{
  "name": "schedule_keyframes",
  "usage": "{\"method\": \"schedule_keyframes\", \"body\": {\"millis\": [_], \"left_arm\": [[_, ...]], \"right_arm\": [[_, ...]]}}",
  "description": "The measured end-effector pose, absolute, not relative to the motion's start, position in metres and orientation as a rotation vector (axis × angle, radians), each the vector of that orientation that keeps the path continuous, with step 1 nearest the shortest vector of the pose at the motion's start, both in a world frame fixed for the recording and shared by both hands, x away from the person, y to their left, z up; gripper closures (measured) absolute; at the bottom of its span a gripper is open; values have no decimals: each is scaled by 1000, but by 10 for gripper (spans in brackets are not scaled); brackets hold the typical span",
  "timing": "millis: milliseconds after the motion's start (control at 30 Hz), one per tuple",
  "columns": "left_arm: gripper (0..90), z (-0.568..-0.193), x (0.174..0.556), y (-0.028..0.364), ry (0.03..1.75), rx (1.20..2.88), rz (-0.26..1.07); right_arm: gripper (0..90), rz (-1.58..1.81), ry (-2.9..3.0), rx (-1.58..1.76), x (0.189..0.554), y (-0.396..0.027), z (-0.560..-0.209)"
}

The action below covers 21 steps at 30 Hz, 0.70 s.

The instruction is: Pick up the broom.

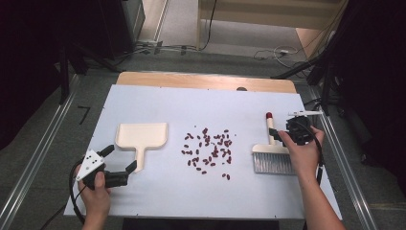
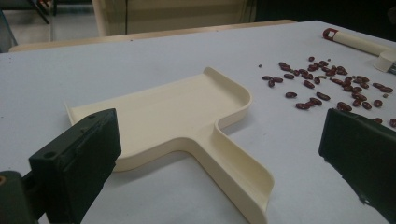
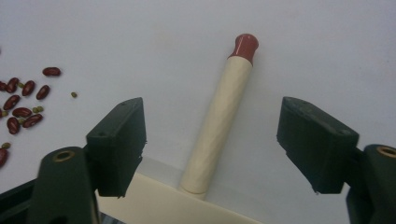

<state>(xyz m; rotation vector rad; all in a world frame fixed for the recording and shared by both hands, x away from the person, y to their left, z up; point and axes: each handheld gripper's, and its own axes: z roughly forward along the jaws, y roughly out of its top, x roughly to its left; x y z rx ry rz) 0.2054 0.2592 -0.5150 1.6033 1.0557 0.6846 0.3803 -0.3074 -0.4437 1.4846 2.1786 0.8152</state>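
On the white table [image 1: 143,96] the left gripper [image 1: 118,165] rests near the bottom-left corner, held by the left hand [image 1: 95,189]; its jaws stand wide apart and hold nothing. In the left gripper view the cream dustpan [image 2: 177,116] lies flat just ahead of this gripper, and its handle [image 2: 243,172] points back toward the camera, between the two jaws but apart from both; in the high view the end of the handle is just beside the gripper's tips.

The right gripper [image 1: 277,135] is over the brush [image 1: 271,155] at the right side of the table, carried by the right hand [image 1: 302,154]; the brush lies flat, its grey bristles [image 1: 271,164] toward the person and its cream handle [image 3: 219,126] with the dark red cap [image 3: 244,46] pointing away. In the right gripper view the handle runs up the middle between the two black jaws – they are open to each side of it, with clear table between each pad and the handle, so nothing is gripped.

Between dustpan and brush the red beans [image 1: 210,148] are scattered loosely on the table, well apart from both grippers; some small greenish grains [image 3: 74,94] lie among them.
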Motion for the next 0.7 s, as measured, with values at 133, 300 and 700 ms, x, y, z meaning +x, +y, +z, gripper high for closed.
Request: {"method": "schedule_keyframes", "body": {"millis": [133, 300, 700], "left_arm": [[0, -515, 205, 259, 1055, 1605, 684], [0, -515, 205, 259, 1057, 1608, 686], [0, -515, 206, 258, 1054, 1617, 687]], "right_arm": [[358, 809, 2205, 1525, 386, -305, -446], [442, 798, 2214, 1592, 393, -305, -450], [533, 720, 2196, 1739, 404, -300, -465]]}}
